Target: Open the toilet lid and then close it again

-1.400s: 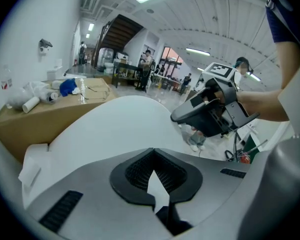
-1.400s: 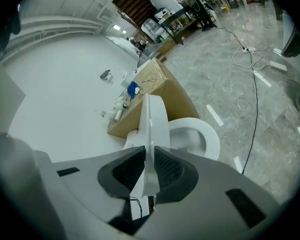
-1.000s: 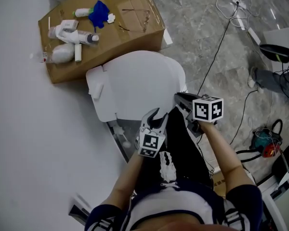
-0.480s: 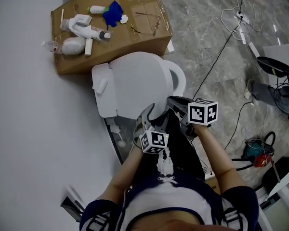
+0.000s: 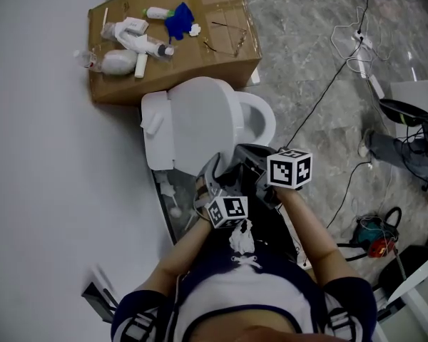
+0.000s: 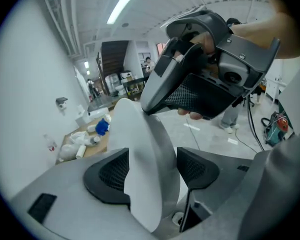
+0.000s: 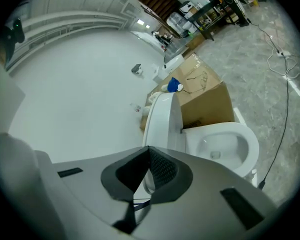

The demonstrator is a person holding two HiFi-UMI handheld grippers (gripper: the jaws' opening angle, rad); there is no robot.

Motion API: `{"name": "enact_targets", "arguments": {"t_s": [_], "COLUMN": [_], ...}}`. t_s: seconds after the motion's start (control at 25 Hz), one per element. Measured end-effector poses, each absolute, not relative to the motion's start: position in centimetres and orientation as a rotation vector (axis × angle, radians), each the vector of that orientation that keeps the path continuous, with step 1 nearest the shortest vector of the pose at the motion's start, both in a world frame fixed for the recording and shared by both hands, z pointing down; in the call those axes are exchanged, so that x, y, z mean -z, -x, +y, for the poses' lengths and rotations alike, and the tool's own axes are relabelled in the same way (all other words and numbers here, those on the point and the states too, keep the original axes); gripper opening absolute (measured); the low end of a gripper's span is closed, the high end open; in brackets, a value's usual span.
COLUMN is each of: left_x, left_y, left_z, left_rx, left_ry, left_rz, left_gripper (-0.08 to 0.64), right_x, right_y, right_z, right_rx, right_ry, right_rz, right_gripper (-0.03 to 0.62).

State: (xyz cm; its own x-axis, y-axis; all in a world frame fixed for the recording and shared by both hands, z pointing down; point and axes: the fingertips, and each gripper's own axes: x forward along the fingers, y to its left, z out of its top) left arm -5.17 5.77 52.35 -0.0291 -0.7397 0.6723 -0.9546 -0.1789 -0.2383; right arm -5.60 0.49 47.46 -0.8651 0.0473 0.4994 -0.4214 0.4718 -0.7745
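- Head view looks down on the toilet lid (image 5: 196, 123), which is raised and stands steeply on its edge, with the open bowl (image 5: 262, 120) just beside it on the picture's right.
- We hold the left tongs (image 5: 215, 171) at the near edge of the lid, and the right tongs (image 5: 246, 152) are close beside them, over the near rim of the bowl.
- In the left gripper view the left tongs are spread wide and have just been opening. The white edge of the lid stands between the two dark pads (image 6: 197, 169).
- We see a gap between the lid and the pad on the right of that view, so the pads do not press on the lid.
- The same view shows the right tongs above, with a hand (image 6: 285, 29) around the handle.
- In the right gripper view the right tongs are pressed together, having just closed, and we see nothing between them. The lid is behind them, upright, with the bowl to its right.
- Beyond the toilet stands a cardboard box (image 5: 225, 63), touching the white wall (image 5: 43, 155). On the box lie white bottles (image 5: 132, 38) and a blue thing (image 5: 178, 18).
- Thin cables (image 5: 342, 70) run over the grey floor (image 5: 307, 20) to the right of the toilet.
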Motion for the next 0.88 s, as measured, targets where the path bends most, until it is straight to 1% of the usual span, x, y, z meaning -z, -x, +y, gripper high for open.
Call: {"name": "enact_targets", "arguments": {"t_s": [0.08, 0.16, 0.4, 0.56, 0.72, 0.88], "left_x": [-51.9, -51.6, -50.1, -48.8, -47.6, -47.1], "left_y": [5.4, 5.4, 7.5, 8.9, 10.6, 12.2], "left_z": [6.1, 6.3, 7.4, 8.4, 9.4, 10.2], "left_rx": [-1.004, -0.993, -0.945, -0.987, -0.963, -0.931], "left_ry": [-1.972, -2.01, -2.003, -2.015, -2.002, -1.99], "left_rz": [-1.806, -1.812, -1.858, -1.915, -1.968, -2.009], "left_gripper": [0.297, 0.27, 0.255, 0.25, 0.25, 0.25], "right_x": [-47.1, -46.9, -45.6, -43.8, -41.8, -40.6], "right_y": [6.1, 6.4, 8.4, 11.2, 13.1, 14.5], "right_z": [0.8, 1.1, 1.9, 3.7, 4.8, 5.6], "right_rx": [-1.382, -1.369, -1.354, -1.382, -1.232, -1.151], "right_ry": [-0.291, -0.278, -0.214, -0.08, -0.072, -0.058], "right_rz": [-2.278, -2.289, -2.362, -2.438, -2.541, -2.607], "right_gripper": [0.008, 0.008, 0.008, 0.009, 0.009, 0.009]}}
